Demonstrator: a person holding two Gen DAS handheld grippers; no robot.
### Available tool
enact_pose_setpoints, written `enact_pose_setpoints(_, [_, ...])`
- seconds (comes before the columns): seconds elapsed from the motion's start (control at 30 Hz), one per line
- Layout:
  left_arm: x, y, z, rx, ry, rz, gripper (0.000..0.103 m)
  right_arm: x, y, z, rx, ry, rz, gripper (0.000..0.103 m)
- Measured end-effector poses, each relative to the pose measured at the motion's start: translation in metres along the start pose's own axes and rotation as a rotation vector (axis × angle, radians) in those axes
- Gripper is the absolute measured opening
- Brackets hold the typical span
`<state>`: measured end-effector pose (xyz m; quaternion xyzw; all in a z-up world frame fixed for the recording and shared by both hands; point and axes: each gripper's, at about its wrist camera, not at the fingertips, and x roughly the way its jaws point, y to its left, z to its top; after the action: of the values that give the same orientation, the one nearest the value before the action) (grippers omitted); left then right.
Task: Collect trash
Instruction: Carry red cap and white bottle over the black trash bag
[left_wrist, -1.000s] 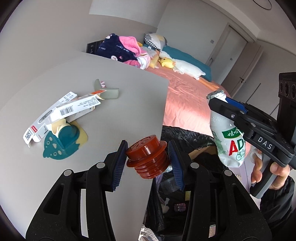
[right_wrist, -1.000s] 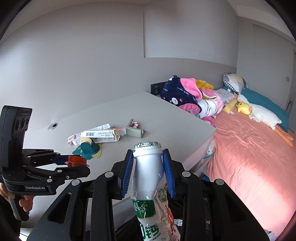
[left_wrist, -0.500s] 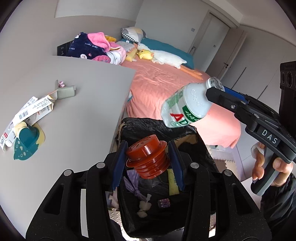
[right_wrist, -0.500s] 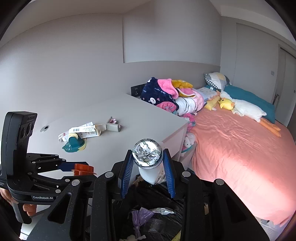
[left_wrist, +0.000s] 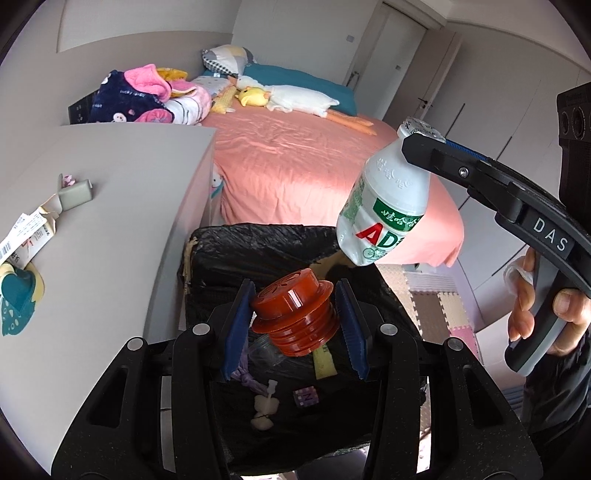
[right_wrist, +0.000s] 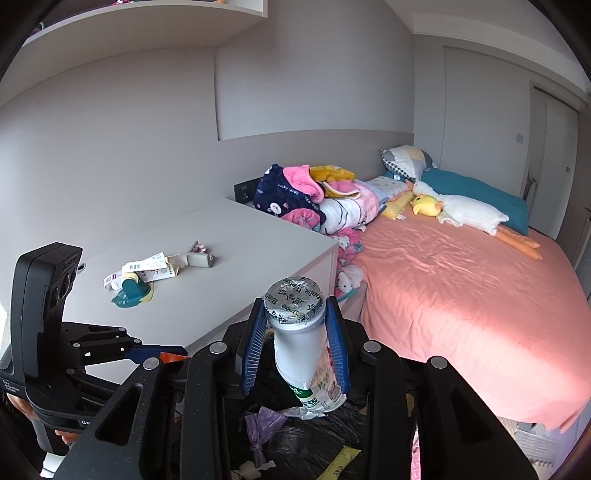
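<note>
Left hand-held gripper (left_wrist: 293, 325) — clamped on a red-brown ribbed cap (left_wrist: 295, 317), above the black-lined trash bin (left_wrist: 258, 240). Right hand-held gripper (right_wrist: 295, 339) — clamped on a white drink bottle (right_wrist: 295, 339), over the same bin. Tabletop (left_wrist: 122, 206) — paper scraps (left_wrist: 29, 232).

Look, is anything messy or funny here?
Yes. Torn packaging and a teal card lie scattered on the table, not yet collected. The bottle in the right hand-held gripper hangs tilted over the bin.
</note>
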<state>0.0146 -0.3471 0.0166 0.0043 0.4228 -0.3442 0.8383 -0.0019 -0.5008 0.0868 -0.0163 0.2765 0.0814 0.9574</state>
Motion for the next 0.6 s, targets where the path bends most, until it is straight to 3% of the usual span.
enact_pose_setpoints(0.6, [0.027, -0.026, -0.006, 0.073, 0.072, -0.072, 0.045, -0.019, -0.026, -0.026, 0.066, 0.016, -0.061, 0.034])
